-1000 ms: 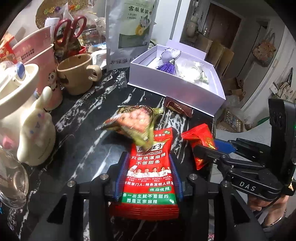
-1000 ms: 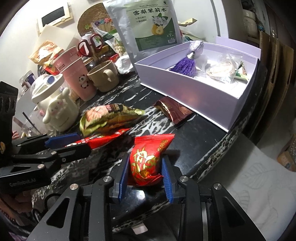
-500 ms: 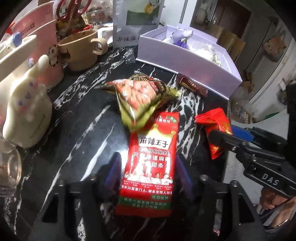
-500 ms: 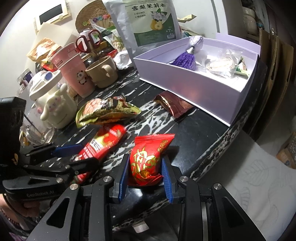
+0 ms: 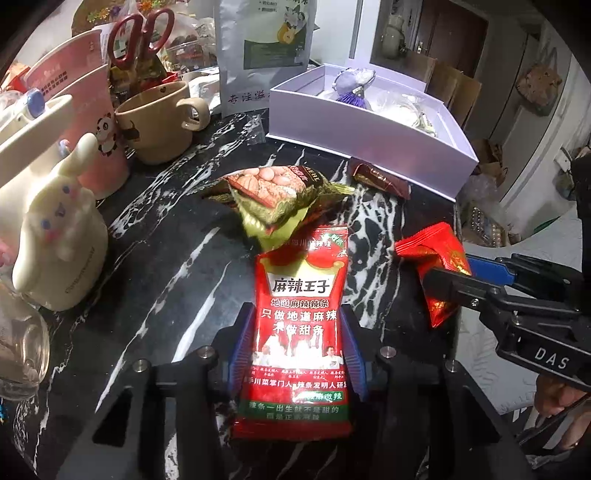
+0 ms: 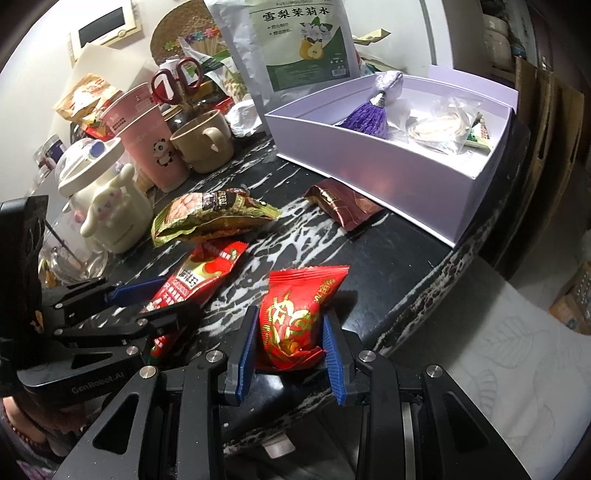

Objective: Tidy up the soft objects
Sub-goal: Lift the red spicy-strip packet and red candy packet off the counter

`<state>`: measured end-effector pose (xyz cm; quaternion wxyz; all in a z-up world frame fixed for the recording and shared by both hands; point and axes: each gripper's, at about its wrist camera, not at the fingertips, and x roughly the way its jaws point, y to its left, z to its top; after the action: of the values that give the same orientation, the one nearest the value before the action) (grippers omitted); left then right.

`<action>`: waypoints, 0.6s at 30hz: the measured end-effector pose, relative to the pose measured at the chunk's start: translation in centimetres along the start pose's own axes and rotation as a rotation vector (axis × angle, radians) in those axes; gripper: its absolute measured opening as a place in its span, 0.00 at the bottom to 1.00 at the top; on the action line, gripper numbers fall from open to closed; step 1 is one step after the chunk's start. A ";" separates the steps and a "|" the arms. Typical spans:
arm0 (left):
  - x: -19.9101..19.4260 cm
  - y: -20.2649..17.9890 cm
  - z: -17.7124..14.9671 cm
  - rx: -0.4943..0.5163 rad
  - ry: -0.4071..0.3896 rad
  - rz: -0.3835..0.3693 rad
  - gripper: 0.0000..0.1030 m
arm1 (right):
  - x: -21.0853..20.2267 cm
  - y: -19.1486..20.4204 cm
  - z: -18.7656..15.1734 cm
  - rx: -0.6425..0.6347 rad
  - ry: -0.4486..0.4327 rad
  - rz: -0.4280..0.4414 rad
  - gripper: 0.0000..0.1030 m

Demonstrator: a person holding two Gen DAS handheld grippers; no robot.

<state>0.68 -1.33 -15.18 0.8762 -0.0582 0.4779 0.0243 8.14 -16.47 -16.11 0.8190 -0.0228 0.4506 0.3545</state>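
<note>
Left gripper (image 5: 297,350) clamped on long red snack packet (image 5: 301,332), lying just in front of green peanut bag (image 5: 273,195). Right gripper (image 6: 290,354) pinching small red packet (image 6: 295,317), right of that bag, near lavender box (image 6: 369,173).

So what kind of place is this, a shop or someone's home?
Most likely a home: a cluttered black marble countertop with a tan mug, a pink panda cup and a room doorway behind.
</note>
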 end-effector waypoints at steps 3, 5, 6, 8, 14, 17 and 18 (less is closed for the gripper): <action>-0.4 -0.4 0.1 0.005 -0.010 -0.016 0.43 | -0.3 -0.1 -0.1 0.007 -0.005 -0.003 0.32; -0.4 -0.7 0.3 0.007 -0.016 -0.027 0.43 | -0.5 -0.1 -0.2 0.011 -0.009 -0.005 0.32; -0.6 -0.8 0.4 0.009 -0.018 -0.035 0.43 | -0.7 -0.1 -0.2 0.012 -0.011 -0.005 0.32; -1.0 -1.1 0.5 0.013 -0.025 -0.046 0.43 | -0.9 0.0 -0.3 0.012 -0.013 -0.002 0.32; -2.3 -1.6 0.5 0.022 -0.054 -0.057 0.43 | -1.4 0.5 -0.6 0.008 -0.019 0.012 0.32; -2.8 -1.6 0.4 0.023 -0.070 -0.054 0.43 | -1.6 0.8 -0.7 0.001 -0.025 0.019 0.32; -3.1 -1.6 0.4 0.024 -0.076 -0.052 0.43 | -1.8 0.9 -0.7 -0.001 -0.028 0.022 0.32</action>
<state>-0.50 -2.83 -12.28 0.8946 -0.0592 0.4430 -0.0021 6.43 -17.02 -14.96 0.8214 -0.0133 0.4391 0.3637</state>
